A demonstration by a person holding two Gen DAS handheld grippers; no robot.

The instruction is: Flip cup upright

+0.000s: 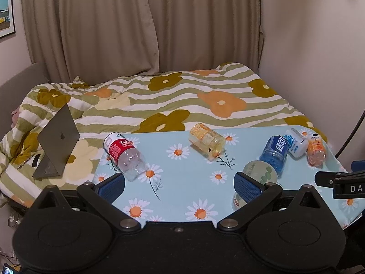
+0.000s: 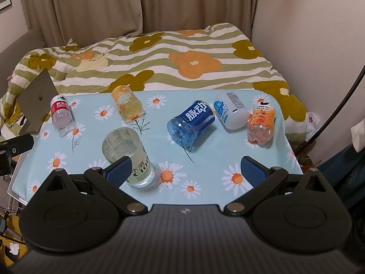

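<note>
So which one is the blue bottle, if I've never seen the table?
Find the daisy tablecloth in front of the flowery bed. Right of its middle, the blue bottle lies on its side, beside a white bottle. It is the only blue one, with big white letters on its label.

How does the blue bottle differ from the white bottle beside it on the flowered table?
The blue bottle is see-through with a dark blue label in large white characters; the white bottle is opaque with small print. The blue bottle looks bulkier. Its ribbed base points toward the camera and to the left, while the white bottle's end points toward the camera and to the right. Both lie on their sides, close together.
</note>
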